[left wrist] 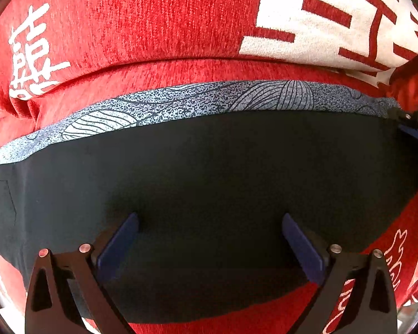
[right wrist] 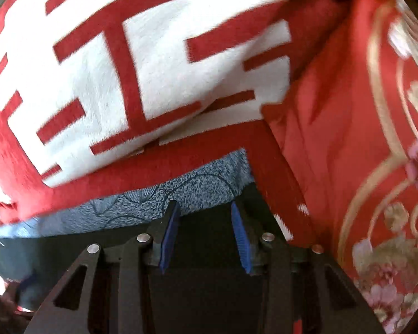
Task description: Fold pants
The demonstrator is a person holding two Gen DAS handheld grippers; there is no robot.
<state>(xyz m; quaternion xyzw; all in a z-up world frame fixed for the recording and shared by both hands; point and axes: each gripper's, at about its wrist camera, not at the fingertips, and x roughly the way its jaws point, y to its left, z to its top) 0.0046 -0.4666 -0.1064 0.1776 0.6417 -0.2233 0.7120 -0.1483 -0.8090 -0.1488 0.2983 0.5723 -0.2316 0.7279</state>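
Note:
Black pants [left wrist: 209, 167] lie flat on a red blanket, with a blue-grey patterned band [left wrist: 197, 103] along their far edge. My left gripper [left wrist: 210, 218] points straight down over the black cloth, open wide; its blue pads [left wrist: 119, 245] hold nothing. In the right wrist view the same pants [right wrist: 203, 250] and patterned band [right wrist: 153, 194] appear. My right gripper [right wrist: 204, 206] hovers at the pants' right end near the band, its jaws partly open with only the cloth beneath them. The right gripper's tip [left wrist: 412, 122] shows at the left wrist view's right edge.
A red blanket [left wrist: 139, 22] with large white characters [right wrist: 142, 55] covers the surface under and beyond the pants. A red quilt [right wrist: 376, 153] with gold and pink floral embroidery lies bunched up just right of the pants.

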